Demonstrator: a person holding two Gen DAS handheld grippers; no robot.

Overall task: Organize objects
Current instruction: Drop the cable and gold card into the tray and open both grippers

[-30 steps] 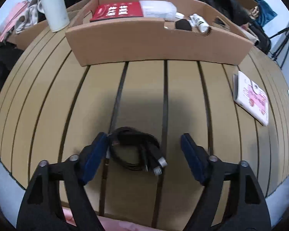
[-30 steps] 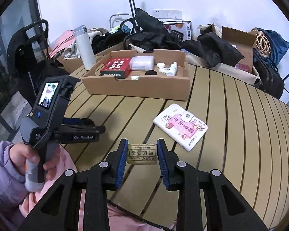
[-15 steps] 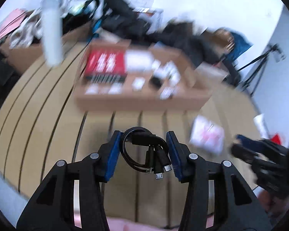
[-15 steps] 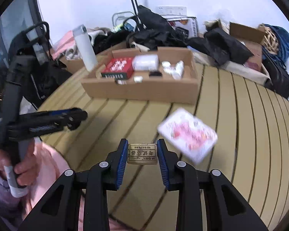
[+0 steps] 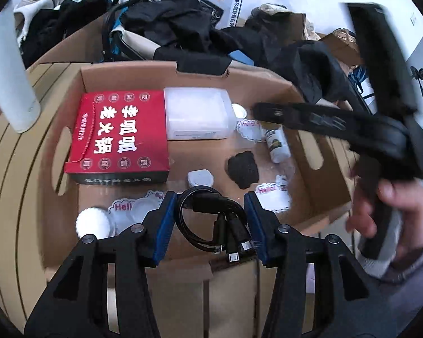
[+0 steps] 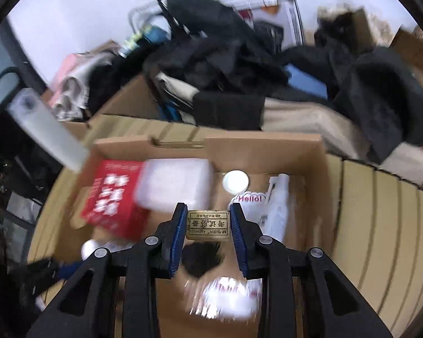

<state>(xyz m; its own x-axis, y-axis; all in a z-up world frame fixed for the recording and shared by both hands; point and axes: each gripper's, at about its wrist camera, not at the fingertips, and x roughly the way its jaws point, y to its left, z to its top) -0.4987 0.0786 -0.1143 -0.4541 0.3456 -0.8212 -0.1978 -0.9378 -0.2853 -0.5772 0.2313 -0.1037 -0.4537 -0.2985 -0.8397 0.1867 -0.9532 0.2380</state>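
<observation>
r-wrist view smeared; red box (image 6: 112,197) print illegible.

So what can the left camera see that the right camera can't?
Only the left wrist view shows the coiled black cable clamped in the left hand-held gripper, and the person's hand around the other tool's handle.

Only the right wrist view shows the small gold box clamped in the right hand-held gripper.

Both show the cardboard box, the red box inside it, the clear plastic container and the white bottle beside the box.
</observation>
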